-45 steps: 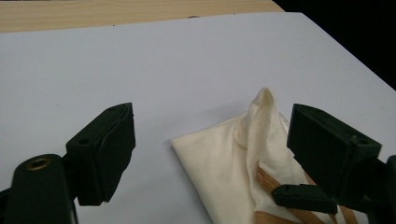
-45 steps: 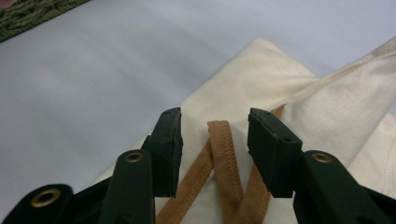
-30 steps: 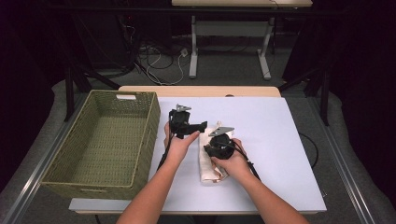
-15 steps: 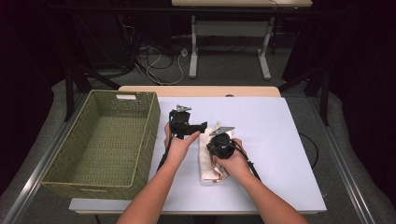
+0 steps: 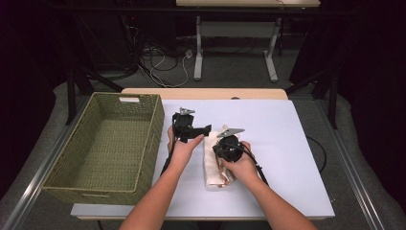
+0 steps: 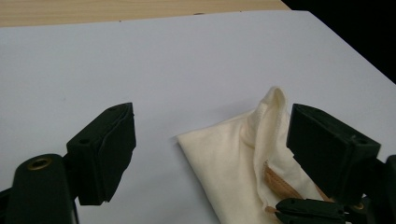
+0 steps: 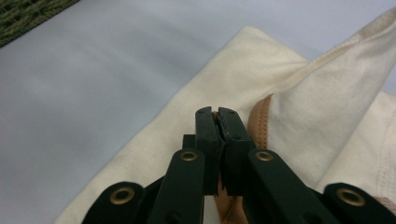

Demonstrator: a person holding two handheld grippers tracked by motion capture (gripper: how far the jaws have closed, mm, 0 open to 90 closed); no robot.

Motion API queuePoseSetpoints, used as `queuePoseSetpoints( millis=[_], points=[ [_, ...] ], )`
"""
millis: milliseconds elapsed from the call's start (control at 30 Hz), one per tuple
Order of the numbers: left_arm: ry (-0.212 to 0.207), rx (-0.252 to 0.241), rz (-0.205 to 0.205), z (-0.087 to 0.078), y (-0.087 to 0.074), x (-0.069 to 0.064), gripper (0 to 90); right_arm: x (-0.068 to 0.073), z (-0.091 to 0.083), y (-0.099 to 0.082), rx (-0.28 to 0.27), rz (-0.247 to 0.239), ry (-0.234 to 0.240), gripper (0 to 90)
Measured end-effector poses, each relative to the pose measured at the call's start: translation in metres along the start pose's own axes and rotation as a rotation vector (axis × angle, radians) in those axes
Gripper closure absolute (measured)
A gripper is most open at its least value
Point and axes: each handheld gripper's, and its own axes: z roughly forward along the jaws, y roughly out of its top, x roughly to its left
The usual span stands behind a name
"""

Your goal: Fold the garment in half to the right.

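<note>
The step in hand looks like the first grasp on a folded cream cloth [image 5: 210,160] that lies on the white bench [image 5: 287,143], just in front of both hands. The right tool [image 7: 216,116] has just been closing, and its jaws now stand pressed together with a thin edge of the cloth, where a tan trim [image 7: 258,122] runs, pinched between the pads. In the high view the right tool [image 5: 225,152] sits directly on top of the cloth.

The left tool [image 6: 210,154] is spread wide and holds nothing. The near corner of the cloth [image 6: 229,158] lies ahead of it, closer to its right jaw than to its left, and no pad touches the fabric. In the high view the left tool [image 5: 203,129] hovers just left of the cloth's far end, with a green wicker basket [image 5: 110,143] farther to its left.

As a judgement, the next move calls for the left tool to close on a free edge or corner, so that both tools can lift or unfold the cloth without it bunching; the basket seems the likely place for it.

How many layers the right tool grips is hard to tell, since its own jaws cover the pinch. The right hand [image 5: 239,165] hides the near part of the cloth from above, and what kind of item the cloth is cannot be made out.
</note>
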Motion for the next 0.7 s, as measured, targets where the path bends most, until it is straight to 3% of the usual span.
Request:
queuePoseSetpoints(
  millis=[700],
  points=[
    [0.009,0.013,0.020,0.003,-0.001,-0.003,16.1,-0.027,-0.041,-0.005,-0.082,0.066,-0.008,88.0]
  ],
)
